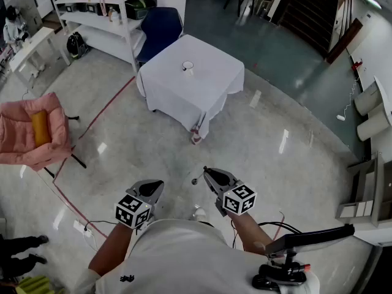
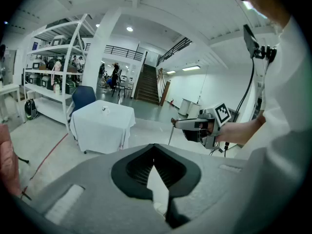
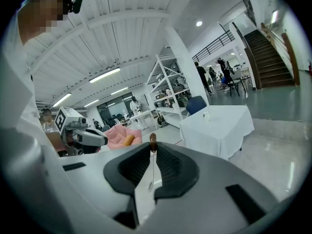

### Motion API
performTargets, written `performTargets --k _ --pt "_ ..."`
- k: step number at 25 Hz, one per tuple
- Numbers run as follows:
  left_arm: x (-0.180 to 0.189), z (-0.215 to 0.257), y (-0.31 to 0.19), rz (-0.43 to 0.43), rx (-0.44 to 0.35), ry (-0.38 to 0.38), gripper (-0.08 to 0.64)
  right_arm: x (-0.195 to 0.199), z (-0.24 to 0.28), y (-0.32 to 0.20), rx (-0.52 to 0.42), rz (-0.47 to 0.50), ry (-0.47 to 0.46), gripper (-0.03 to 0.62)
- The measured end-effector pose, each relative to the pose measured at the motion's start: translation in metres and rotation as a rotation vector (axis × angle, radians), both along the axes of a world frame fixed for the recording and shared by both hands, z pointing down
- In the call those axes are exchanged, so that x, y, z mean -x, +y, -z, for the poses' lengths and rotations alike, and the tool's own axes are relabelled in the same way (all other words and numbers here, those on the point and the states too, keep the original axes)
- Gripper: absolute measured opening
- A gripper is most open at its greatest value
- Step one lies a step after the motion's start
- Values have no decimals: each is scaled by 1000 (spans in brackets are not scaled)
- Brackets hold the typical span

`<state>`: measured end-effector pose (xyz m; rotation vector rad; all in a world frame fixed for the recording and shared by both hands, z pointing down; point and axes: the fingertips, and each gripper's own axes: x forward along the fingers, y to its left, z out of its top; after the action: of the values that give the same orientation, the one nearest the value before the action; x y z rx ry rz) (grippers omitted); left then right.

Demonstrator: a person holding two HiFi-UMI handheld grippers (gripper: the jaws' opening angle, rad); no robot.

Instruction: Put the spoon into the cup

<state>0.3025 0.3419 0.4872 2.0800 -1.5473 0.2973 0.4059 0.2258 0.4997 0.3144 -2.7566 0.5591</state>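
Observation:
Far ahead, a white cup [image 1: 188, 67] stands on a table with a white cloth [image 1: 208, 90]; it also shows in the left gripper view, cup [image 2: 104, 109], and in the right gripper view, cup [image 3: 206, 115]. My right gripper [image 1: 207, 172] is shut on a thin metal spoon [image 1: 196, 179] with a brown handle end [image 3: 152, 139]; its bowl [image 3: 149, 183] hangs down between the jaws. The left gripper [image 1: 158, 184] is beside it at about the same height, jaws together [image 2: 154, 146] with nothing in them. Both grippers are held over the floor, well short of the table.
A pink armchair [image 1: 33, 133] with an orange cushion stands at the left. White shelving [image 1: 104, 17] and a blue chair [image 1: 160, 26] are behind the table. A red line [image 1: 92, 124] runs along the glossy floor. White rolls [image 1: 370, 112] lie at the right.

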Motion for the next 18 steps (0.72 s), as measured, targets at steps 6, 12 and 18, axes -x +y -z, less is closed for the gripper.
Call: performTargets --k 6,12,18 --pt "135 -19 84 56 25 -27 11 122 -1 63 2 -4 -51 48" --pt "196 -26 117 18 57 -20 11 172 -4 91 58 -80 -52 49" --pt "219 -47 84 -26 57 56 11 201 -13 69 85 -133 -22 48"
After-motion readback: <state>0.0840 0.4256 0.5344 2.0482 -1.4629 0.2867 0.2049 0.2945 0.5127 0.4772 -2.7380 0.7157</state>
